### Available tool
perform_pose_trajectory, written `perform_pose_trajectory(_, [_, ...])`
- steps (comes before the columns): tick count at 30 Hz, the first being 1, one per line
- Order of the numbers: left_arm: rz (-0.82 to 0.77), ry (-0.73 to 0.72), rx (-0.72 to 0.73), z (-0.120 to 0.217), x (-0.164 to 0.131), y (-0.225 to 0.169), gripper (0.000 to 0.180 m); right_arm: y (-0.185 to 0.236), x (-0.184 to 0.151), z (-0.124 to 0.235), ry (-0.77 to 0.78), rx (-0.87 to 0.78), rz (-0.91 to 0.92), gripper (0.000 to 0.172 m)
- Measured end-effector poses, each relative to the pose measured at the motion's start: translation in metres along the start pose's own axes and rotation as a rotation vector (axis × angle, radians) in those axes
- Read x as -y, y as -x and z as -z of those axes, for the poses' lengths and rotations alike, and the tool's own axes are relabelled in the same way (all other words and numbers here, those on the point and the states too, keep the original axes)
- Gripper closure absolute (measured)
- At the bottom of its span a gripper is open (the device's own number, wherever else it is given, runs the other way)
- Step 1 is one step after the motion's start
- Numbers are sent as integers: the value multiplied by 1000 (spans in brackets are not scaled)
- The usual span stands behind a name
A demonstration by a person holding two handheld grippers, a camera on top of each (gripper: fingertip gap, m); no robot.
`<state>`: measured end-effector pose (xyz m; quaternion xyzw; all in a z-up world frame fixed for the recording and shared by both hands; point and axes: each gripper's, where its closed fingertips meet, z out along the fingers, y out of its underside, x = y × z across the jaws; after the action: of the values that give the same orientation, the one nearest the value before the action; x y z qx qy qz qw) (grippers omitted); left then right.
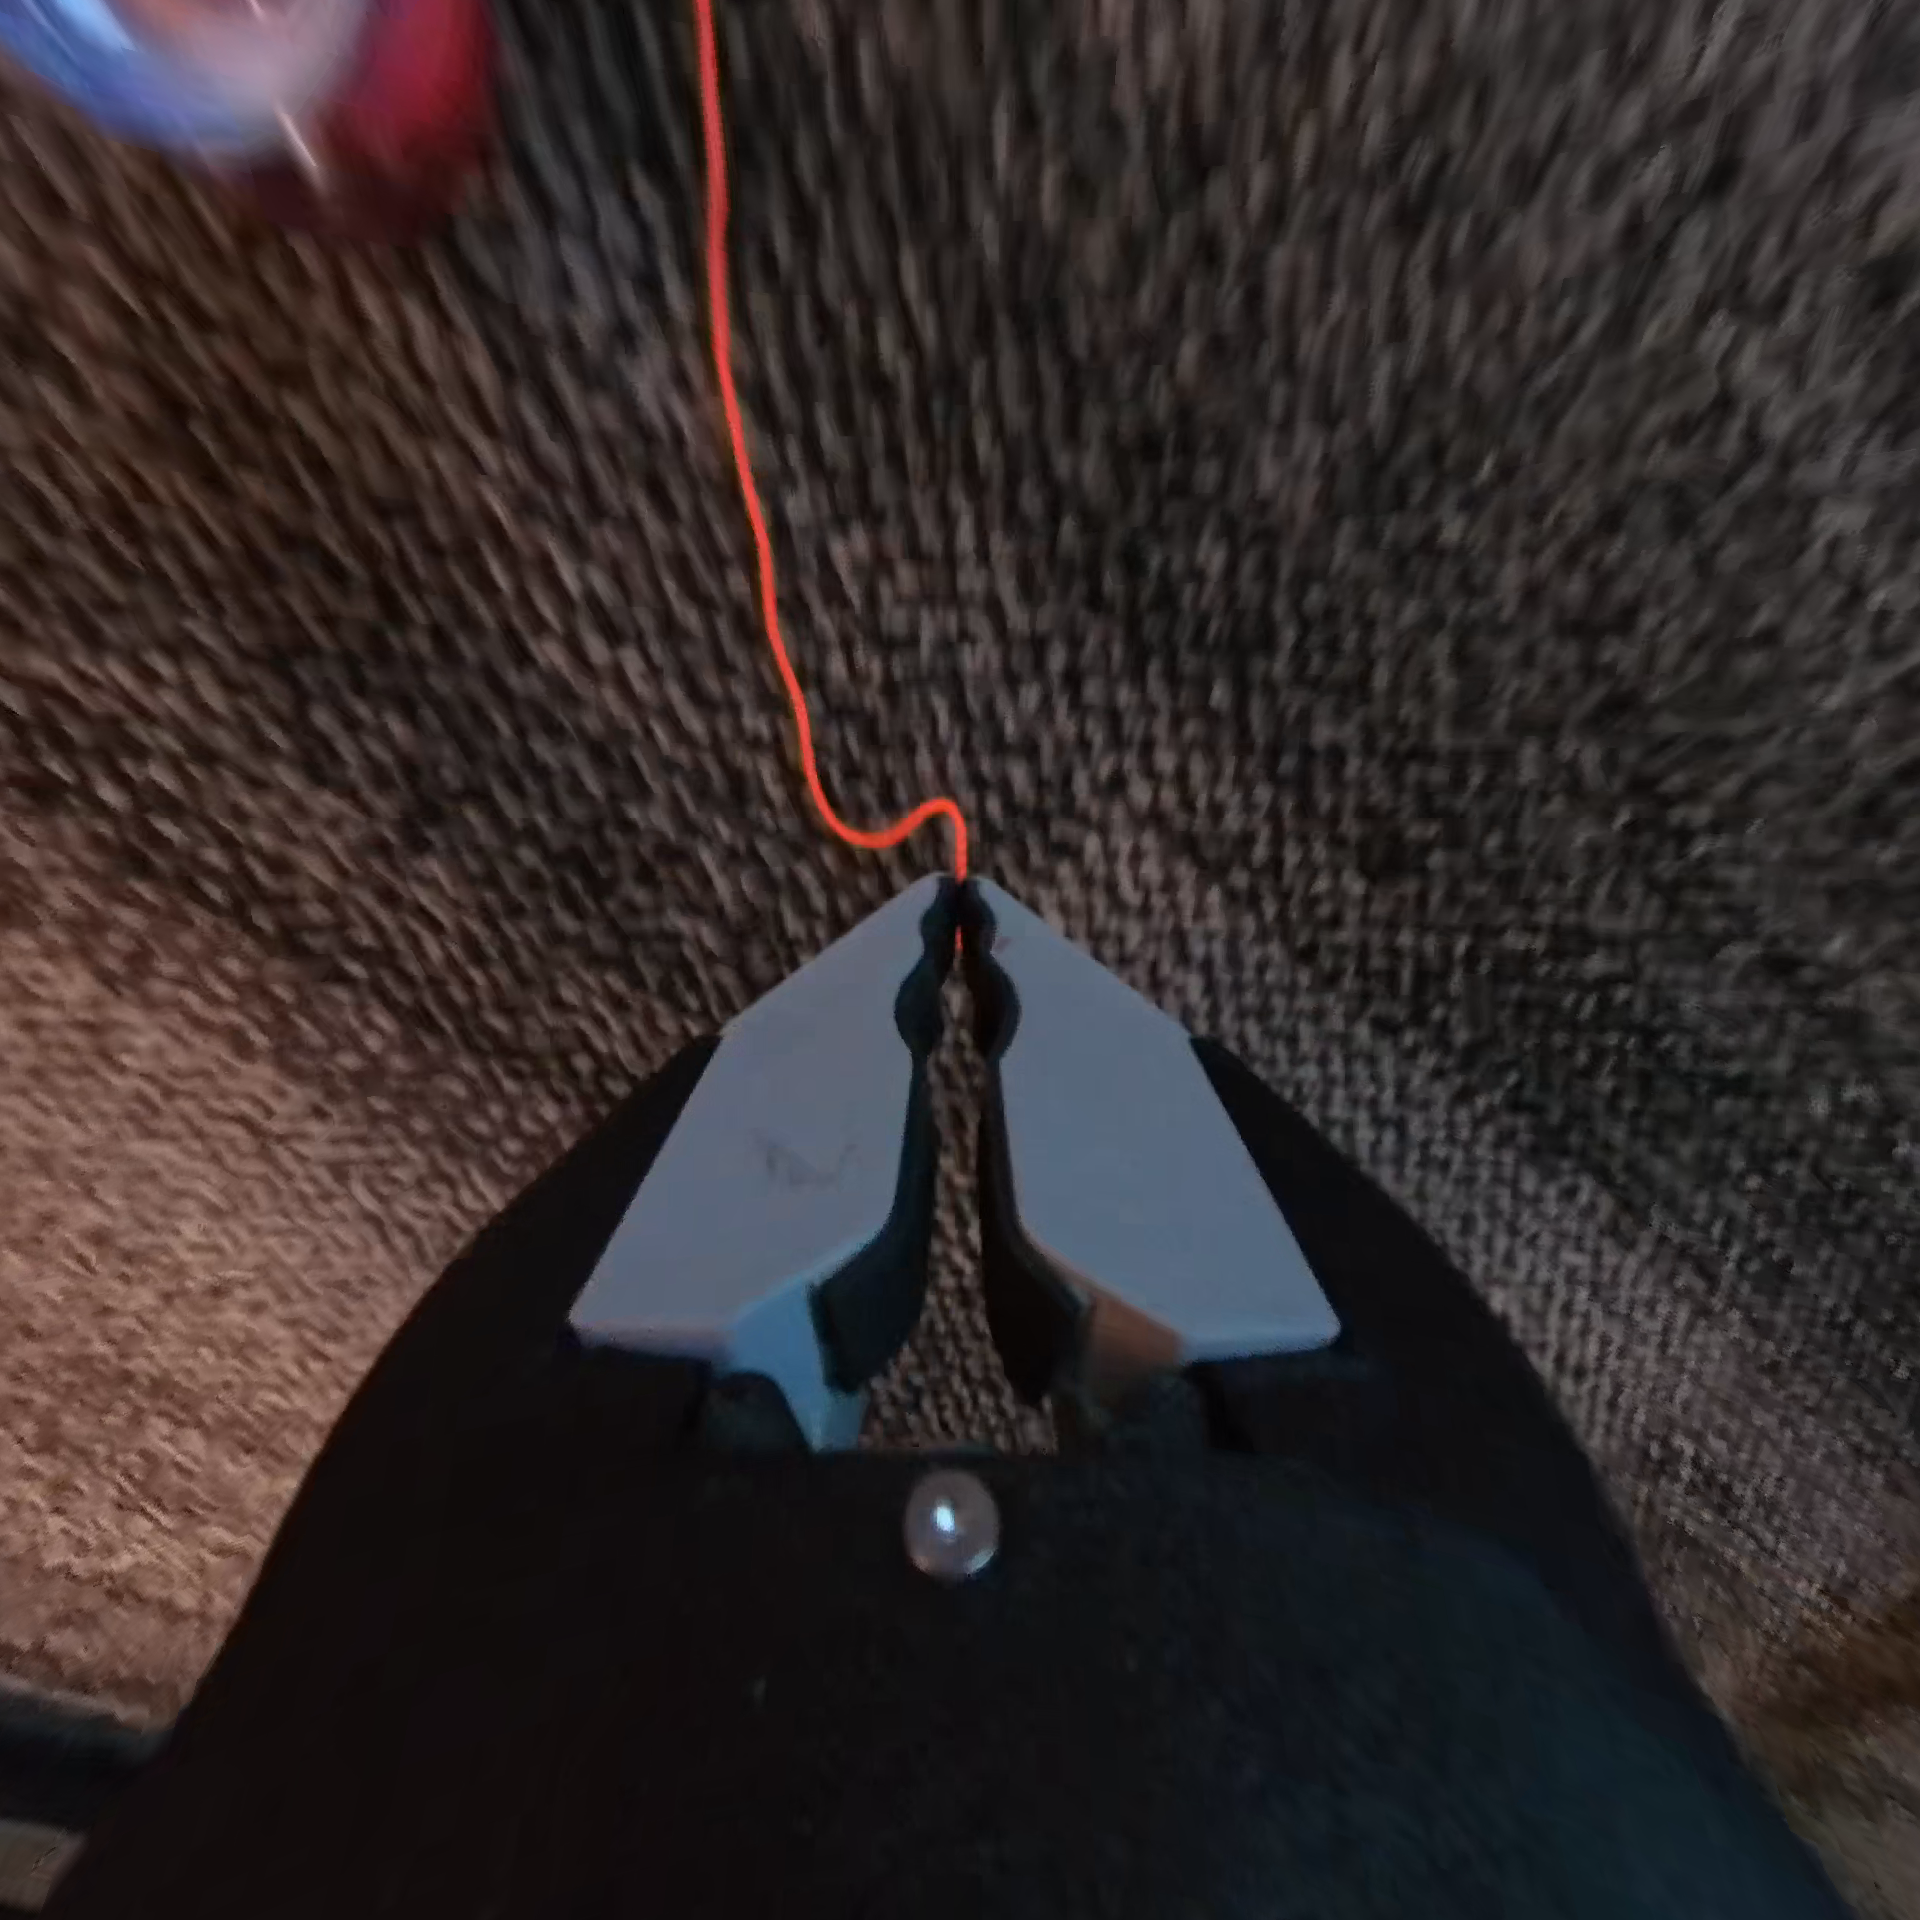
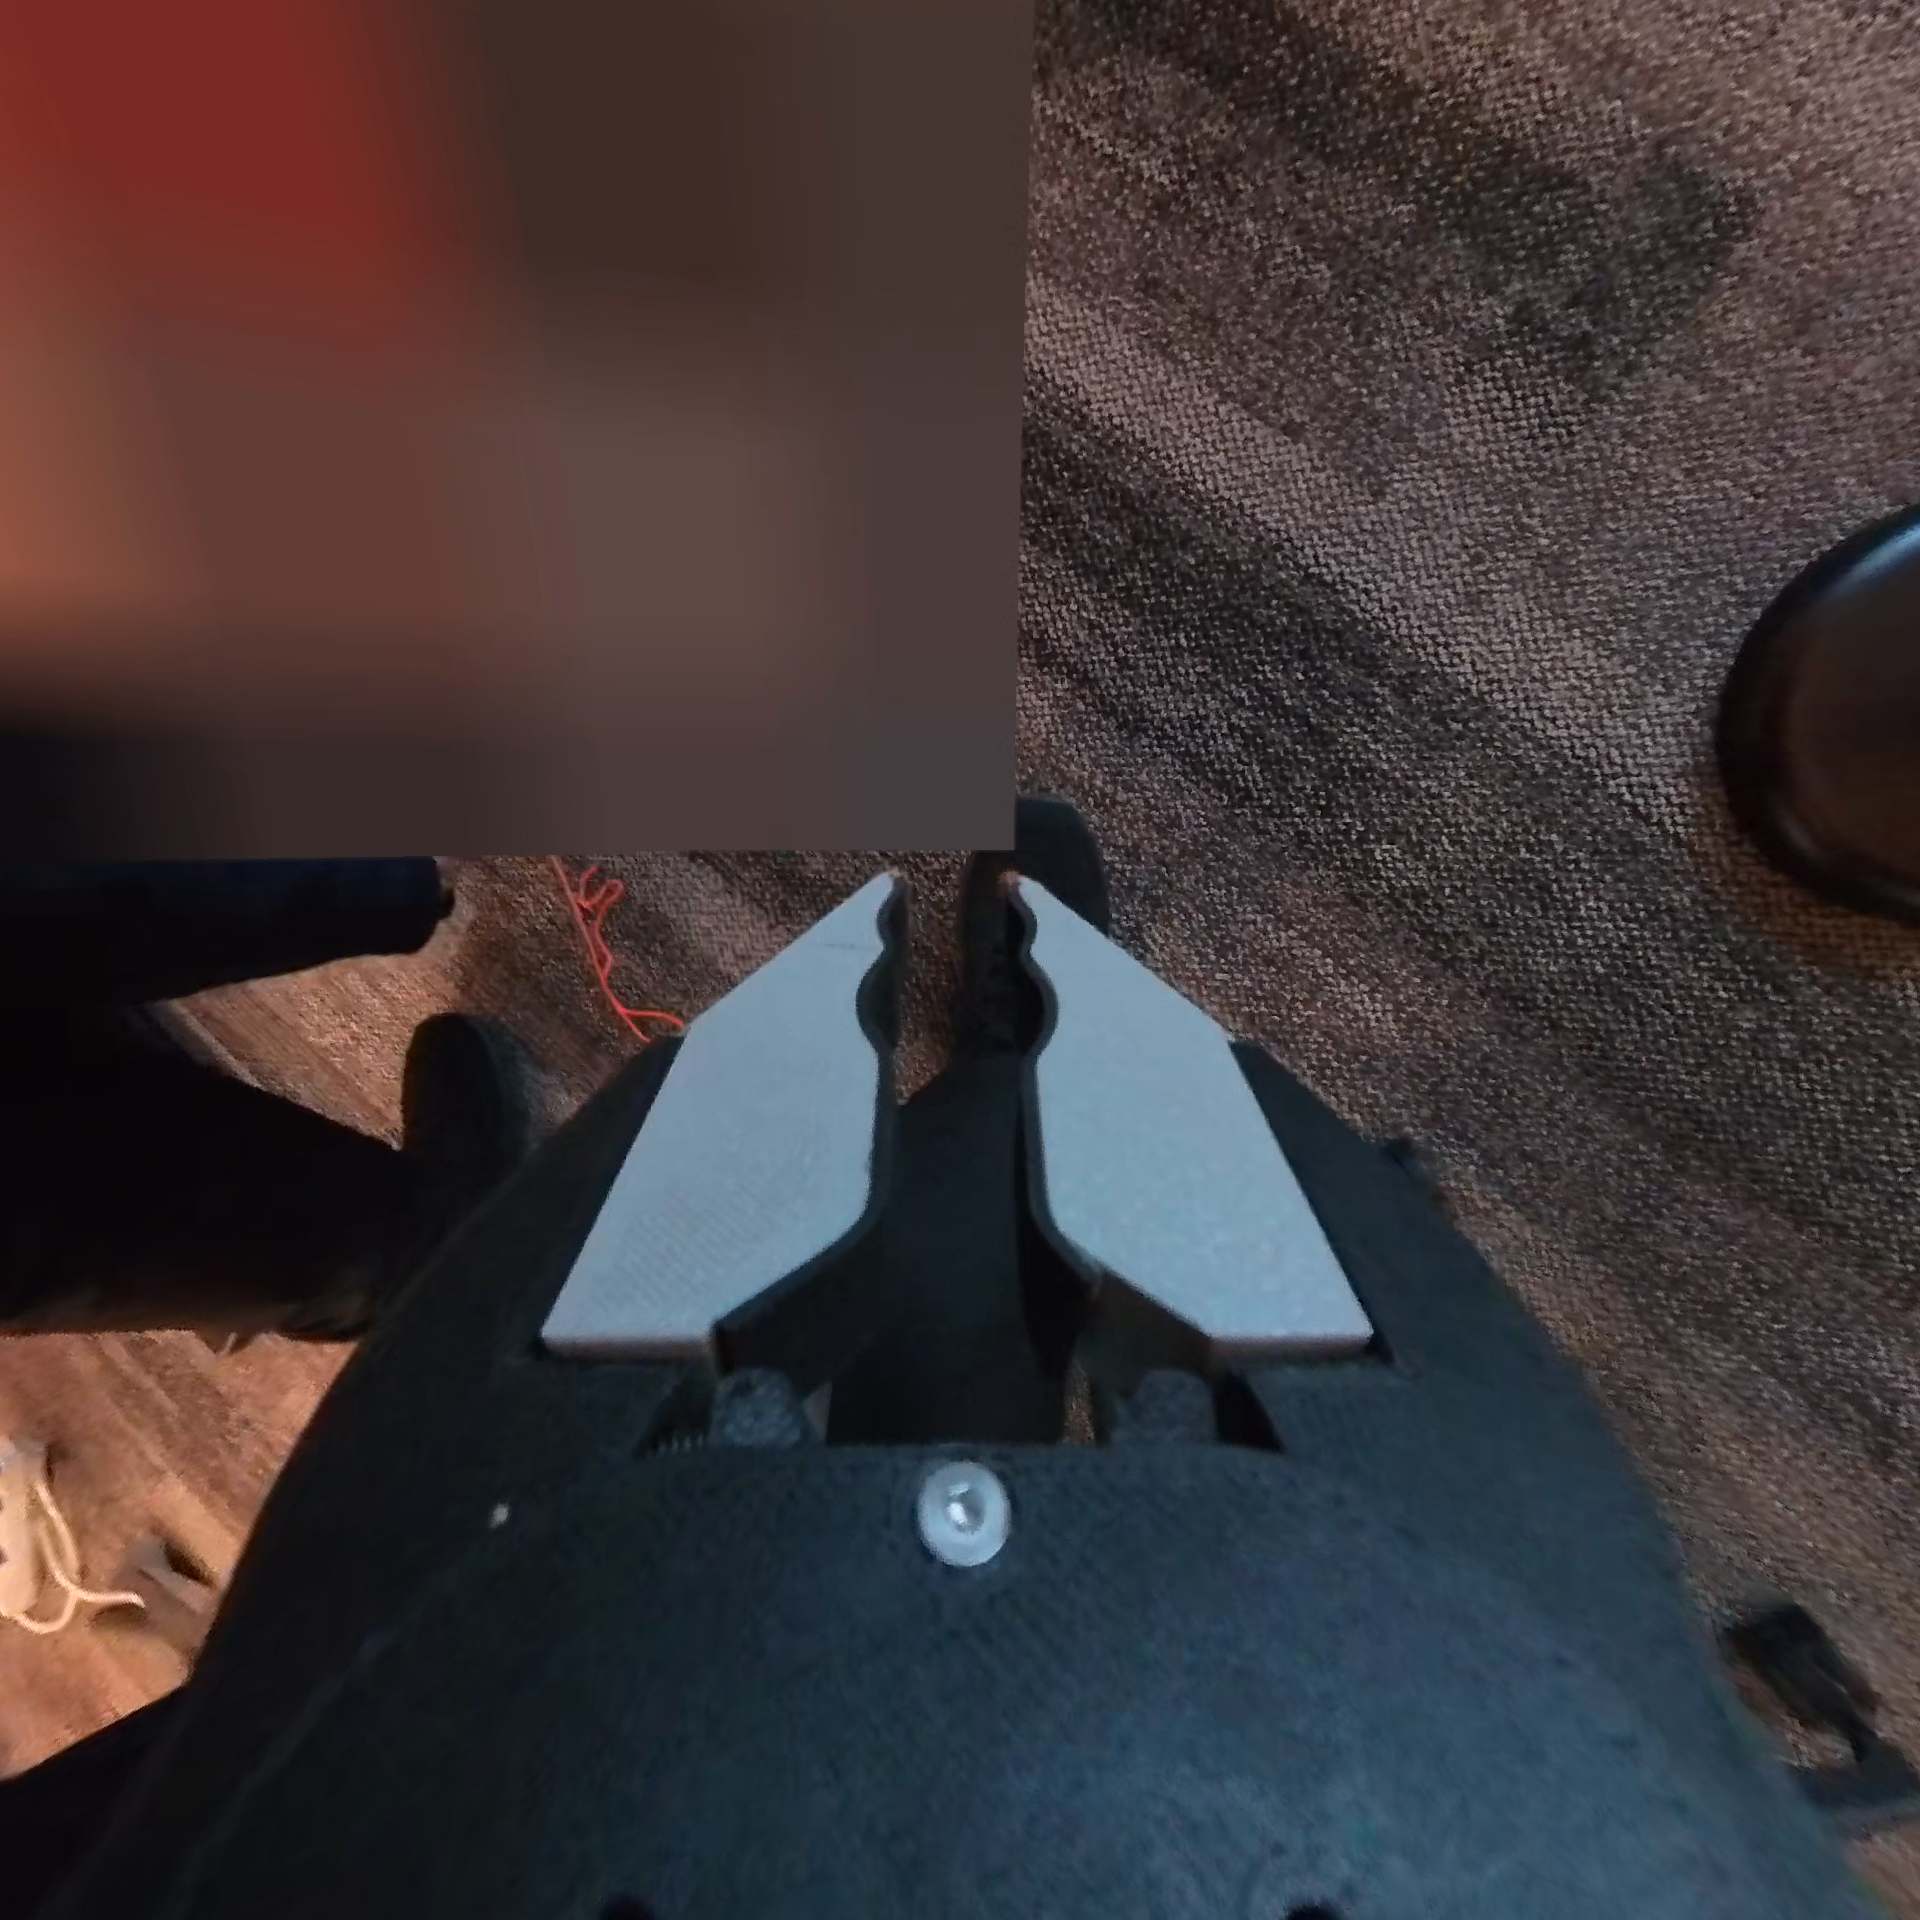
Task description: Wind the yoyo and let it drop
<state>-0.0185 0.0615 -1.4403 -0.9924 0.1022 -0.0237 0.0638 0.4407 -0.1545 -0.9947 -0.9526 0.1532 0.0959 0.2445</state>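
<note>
My left gripper (image 1: 956, 888) is shut on the end of a thin red string (image 1: 748, 499), pinched between the very tips. The string runs slack from the tips up over the carpet and out of the top edge. A blurred blue and red shape (image 1: 270, 94) at the top left looks like the yoyo; the string does not visibly reach it. In the right wrist view, my right gripper (image 2: 951, 894) is open with nothing between its pads; carpet shows through the gap. A tangle of the red string (image 2: 608, 966) lies on the carpet left of its fingers.
Brown-grey carpet (image 2: 1403, 520) fills both views. A dark round object (image 2: 1839, 717) sits at the right edge. A person's dark legs and shoe (image 2: 457, 1091) are at the left, and another dark shoe (image 2: 1060, 852) lies just beyond the fingertips. A white cord (image 2: 42, 1558) lies lower left.
</note>
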Motion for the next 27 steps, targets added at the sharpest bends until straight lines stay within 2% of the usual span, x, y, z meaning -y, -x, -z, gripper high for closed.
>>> perform_pose_trajectory(3, [-36,-120,16,23,58,19,180,-7,3,1,-10,-3,-25,158])
perform_pose_trajectory(5, [-144,-166,-36,43,94,14,180,-11,4,1,-8,-7,-23,157])
perform_pose_trajectory(7, [-353,-177,-120,67,112,-11,180,-13,6,1,-2,-12,-15,157])
perform_pose_trajectory(9, [-418,-118,-77,68,116,5,180,-16,7,1,-1,-18,-16,156])
perform_pose_trajectory(12, [-295,116,-108,36,99,42,179,-18,9,1,-7,-17,-20,156])
perform_pose_trajectory(13, [-255,186,-123,26,94,48,158,-19,8,1,0,-18,-19,156])
perform_pose_trajectory(14, [-237,228,-152,18,91,48,146,-21,6,0,10,-20,-17,155])
perform_pose_trajectory(15, [-240,236,-149,13,91,48,140,-23,4,0,17,-25,-17,155])
perform_pose_trajectory(17, [-268,192,-44,8,102,59,119,-26,4,1,16,-30,-23,155])
perform_pose_trajectory(19, [-234,136,40,10,117,71,119,-28,6,2,8,-35,-24,156])
perform_pose_trajectory(22, [-159,-52,55,24,158,76,133,-31,6,2,15,-46,-18,156])
perform_pose_trajectory(24, [-103,-116,18,26,172,75,129,-32,8,2,9,-47,-21,157])
perform_pose_trajectory(25, [-56,-74,37,18,168,81,131,-32,9,2,7,-48,-20,157])
perform_pose_trajectory(27, [13,149,72,-8,137,89,125,-32,9,2,10,-51,-14,157])
